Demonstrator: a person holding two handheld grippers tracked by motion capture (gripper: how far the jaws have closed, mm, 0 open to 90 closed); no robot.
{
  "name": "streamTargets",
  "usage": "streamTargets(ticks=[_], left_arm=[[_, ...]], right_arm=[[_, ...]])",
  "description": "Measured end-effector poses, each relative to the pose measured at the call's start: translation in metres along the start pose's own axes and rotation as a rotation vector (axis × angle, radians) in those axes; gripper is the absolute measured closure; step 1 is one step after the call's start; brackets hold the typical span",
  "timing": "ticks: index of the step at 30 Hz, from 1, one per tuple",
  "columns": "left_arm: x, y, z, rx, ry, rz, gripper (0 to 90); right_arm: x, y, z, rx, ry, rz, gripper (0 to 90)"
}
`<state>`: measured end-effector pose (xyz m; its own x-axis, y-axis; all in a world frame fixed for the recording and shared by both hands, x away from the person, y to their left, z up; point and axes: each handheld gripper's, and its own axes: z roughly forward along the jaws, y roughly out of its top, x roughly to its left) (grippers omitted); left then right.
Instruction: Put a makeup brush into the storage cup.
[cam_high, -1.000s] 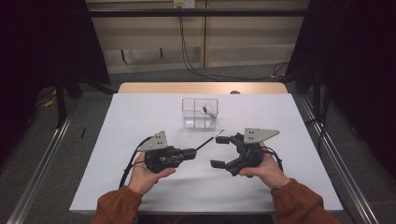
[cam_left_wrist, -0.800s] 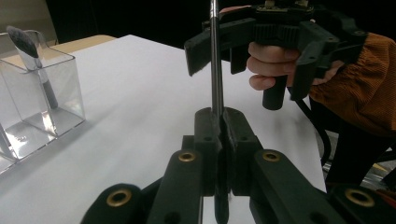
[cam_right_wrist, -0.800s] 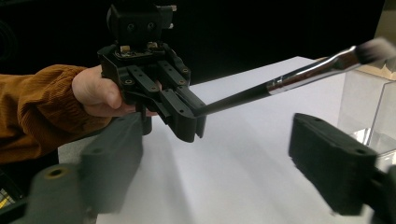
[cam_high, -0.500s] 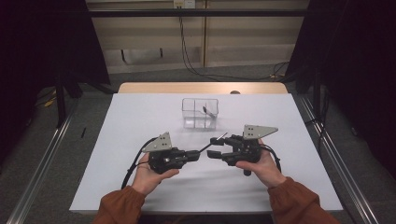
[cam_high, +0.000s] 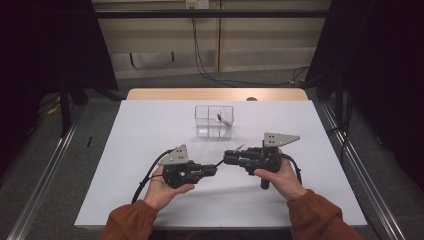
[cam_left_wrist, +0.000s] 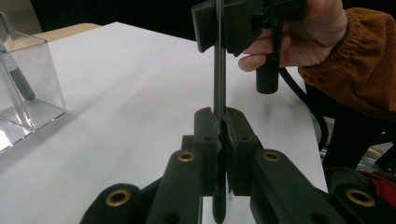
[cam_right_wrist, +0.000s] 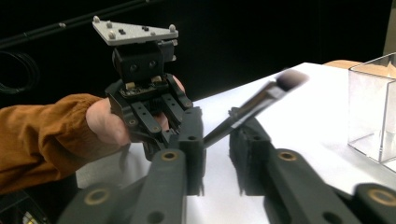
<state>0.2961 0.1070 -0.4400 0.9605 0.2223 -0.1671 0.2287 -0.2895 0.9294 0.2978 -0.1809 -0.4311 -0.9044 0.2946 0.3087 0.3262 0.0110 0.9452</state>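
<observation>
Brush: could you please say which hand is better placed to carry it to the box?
The right gripper: its jaws have just been closing around the brush near its head, and it is nearer the box. The left gripper clamps the tail.

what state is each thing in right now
left gripper: shut on the makeup brush
right gripper: open, jaws just been closing around the makeup brush, gap showing
makeup brush: off the table, spanning both grippers
clear box: upright, open top, small brush inside
</observation>
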Motion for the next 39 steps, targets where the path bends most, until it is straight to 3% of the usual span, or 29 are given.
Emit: streamTargets(ticks=[10,19,28,32,39], left_arm=[[-0.001,-0.004,0.006,0.022,0.011,-0.007,80.4],[-0.002,-0.004,0.007,0.025,0.043,-0.018,63.6],[-0.003,-0.001,0.0,0.005,0.113,-0.029,37.1],[-0.005,-0.001,-0.003,-0.002,0.131,-0.03,27.7],[-0.011,-0.001,-0.01,-0.01,0.149,-0.044,20.0]], right_arm=[[-0.001,0.0,0.001,0.006,0.053,0.049,86.0],[-0.002,0.003,-0.003,0.003,0.046,0.055,86.1],[-0.003,0.004,-0.007,0.014,0.036,0.045,86.2],[-0.004,0.006,-0.009,0.043,0.035,0.043,86.1],[-0.005,0.009,-0.014,0.092,0.021,0.033,86.1]])
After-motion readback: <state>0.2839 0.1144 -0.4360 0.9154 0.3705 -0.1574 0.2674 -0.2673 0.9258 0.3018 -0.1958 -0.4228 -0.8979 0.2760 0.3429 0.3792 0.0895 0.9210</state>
